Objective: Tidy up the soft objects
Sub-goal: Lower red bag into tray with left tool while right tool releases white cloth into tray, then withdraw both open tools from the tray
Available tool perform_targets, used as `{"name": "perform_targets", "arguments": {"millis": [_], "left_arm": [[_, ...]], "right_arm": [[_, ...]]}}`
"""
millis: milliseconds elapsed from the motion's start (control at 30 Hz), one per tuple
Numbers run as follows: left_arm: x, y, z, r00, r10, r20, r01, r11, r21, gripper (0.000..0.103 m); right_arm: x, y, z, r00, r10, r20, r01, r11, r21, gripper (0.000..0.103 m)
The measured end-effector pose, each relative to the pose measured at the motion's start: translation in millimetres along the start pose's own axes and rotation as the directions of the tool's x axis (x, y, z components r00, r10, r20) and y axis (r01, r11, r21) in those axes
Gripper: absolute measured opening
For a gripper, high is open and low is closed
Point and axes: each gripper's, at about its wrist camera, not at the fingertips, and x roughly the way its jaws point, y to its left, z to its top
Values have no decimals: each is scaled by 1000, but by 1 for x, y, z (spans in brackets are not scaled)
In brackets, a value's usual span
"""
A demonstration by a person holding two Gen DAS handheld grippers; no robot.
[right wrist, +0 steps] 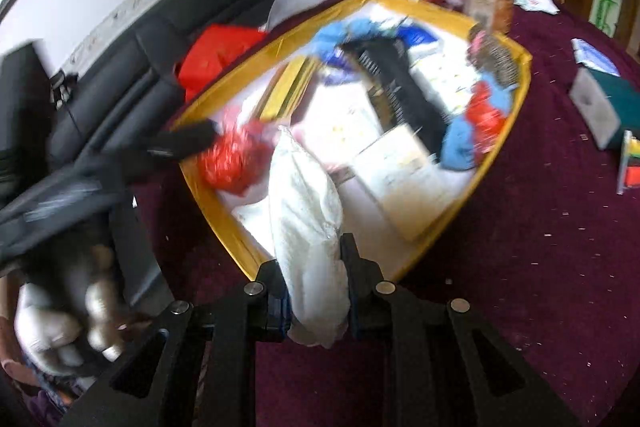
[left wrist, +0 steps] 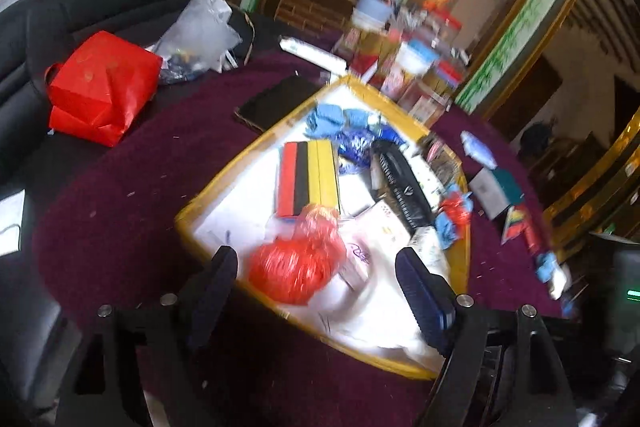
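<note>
A yellow-rimmed white bin on the maroon table holds several soft things. My left gripper is open, its fingers either side of a crumpled red plastic bag at the bin's near end; the bag also shows in the right wrist view, with a left finger beside it. My right gripper is shut on a white soft packet, held over the bin's near rim. Blue gloves, a black brush-like item and a red-black-yellow block lie in the bin.
A red paper bag and a clear plastic bag sit at the table's far left by a black sofa. A teal box, blue packets and small items lie right of the bin. Boxes and jars crowd the far edge.
</note>
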Motion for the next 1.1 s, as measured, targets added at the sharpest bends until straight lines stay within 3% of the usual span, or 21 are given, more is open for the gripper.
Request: {"name": "perform_targets", "arguments": {"millis": [167, 233, 300, 500, 667, 833, 1100], "left_arm": [[-20, 11, -15, 997, 40, 66, -37, 998, -45, 90], [-22, 10, -18, 995, 63, 72, -60, 997, -39, 90], [-25, 6, -22, 992, 94, 87, -92, 995, -29, 92], [-34, -14, -30, 964, 208, 167, -214, 977, 18, 97], [-38, -40, -40, 928, 292, 232, -323, 940, 106, 97], [-39, -64, -52, 899, 336, 280, -393, 902, 180, 97], [-41, -97, -64, 905, 316, 286, -390, 884, 258, 97]], "right_arm": [[24, 0, 1, 998, -51, -42, 50, 999, -3, 24], [22, 4, 0, 997, -78, -13, 78, 997, -25, 38], [10, 5, -2, 996, -77, 35, 78, 996, -31, 59], [-41, 2, -13, 971, -101, 218, 109, 994, -27, 71], [-68, -14, -33, 941, -123, 316, 117, 992, 37, 74], [-85, -36, -53, 927, -128, 353, 91, 989, 120, 76], [-94, -72, -80, 924, -138, 356, 53, 970, 238, 76]]}}
